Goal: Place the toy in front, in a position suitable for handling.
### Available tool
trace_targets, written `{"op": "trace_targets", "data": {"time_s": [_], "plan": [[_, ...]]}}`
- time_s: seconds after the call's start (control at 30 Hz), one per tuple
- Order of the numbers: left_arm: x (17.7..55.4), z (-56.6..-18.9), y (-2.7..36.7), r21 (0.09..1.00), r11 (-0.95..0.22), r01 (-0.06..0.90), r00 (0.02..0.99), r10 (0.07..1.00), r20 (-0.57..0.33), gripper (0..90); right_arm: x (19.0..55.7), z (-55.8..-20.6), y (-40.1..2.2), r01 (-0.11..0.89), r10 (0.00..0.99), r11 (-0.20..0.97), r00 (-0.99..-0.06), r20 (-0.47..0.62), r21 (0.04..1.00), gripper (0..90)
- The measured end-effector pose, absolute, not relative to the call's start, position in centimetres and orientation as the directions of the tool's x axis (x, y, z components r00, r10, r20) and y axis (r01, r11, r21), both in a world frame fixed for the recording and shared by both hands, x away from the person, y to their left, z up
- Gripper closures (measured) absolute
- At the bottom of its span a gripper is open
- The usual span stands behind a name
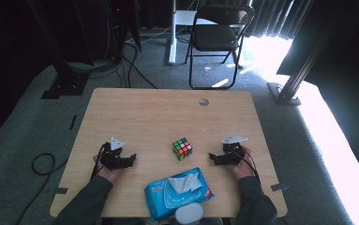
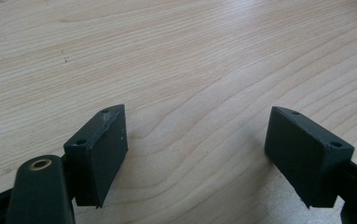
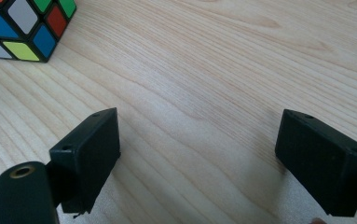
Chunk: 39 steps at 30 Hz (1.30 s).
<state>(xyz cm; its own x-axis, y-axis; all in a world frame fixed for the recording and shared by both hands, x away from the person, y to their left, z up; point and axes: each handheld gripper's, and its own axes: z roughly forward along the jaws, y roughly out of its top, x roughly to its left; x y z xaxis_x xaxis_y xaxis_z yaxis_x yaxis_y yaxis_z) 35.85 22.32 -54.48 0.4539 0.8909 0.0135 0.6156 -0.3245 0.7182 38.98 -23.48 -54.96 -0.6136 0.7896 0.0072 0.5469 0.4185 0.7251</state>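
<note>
In the high view, a light wooden table with rounded corners carries a multicoloured puzzle cube, which sits a little toward the near edge from the table's middle. The left gripper, black with a grey three-cornered plate on top, rests in a hand near the left edge, pointing toward the cube; the right gripper, of the same build, rests near the right edge and points toward the cube from the other side. The cube lies between them, apart from both. At the near edge lies a blue pack of wet wipes with a white tissue pulled up from its opening.

In the left gripper view, the two black jaws stand wide apart over bare wood grain, nothing between them.

In the right gripper view, the jaws likewise stand wide apart over bare wood, and the puzzle cube shows in the upper left corner, well ahead of the jaws and off to their left.
</note>
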Motion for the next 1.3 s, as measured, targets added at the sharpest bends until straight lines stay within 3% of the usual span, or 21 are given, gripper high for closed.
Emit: {"op": "trace_targets", "data": {"time_s": [0.43,0.77,1.3], "plan": [[35.8,-54.5,22.4,0.720,-0.322,0.614,0.451,0.892,0.014,23.6,39.0,-55.0,-23.5,0.547,0.790,0.418,-0.614,0.007,0.725,13.6],[35.9,-54.3,22.4,0.717,-0.335,0.611,0.470,0.883,0.012,32.0,39.0,-55.0,-23.5,0.547,0.790,0.418,-0.613,0.007,0.725,13.6],[35.9,-53.5,21.2,0.715,-0.348,0.606,0.531,0.846,-0.038,32.7,39.0,-55.0,-23.5,0.547,0.790,0.418,-0.613,0.008,0.725,13.5]]}}
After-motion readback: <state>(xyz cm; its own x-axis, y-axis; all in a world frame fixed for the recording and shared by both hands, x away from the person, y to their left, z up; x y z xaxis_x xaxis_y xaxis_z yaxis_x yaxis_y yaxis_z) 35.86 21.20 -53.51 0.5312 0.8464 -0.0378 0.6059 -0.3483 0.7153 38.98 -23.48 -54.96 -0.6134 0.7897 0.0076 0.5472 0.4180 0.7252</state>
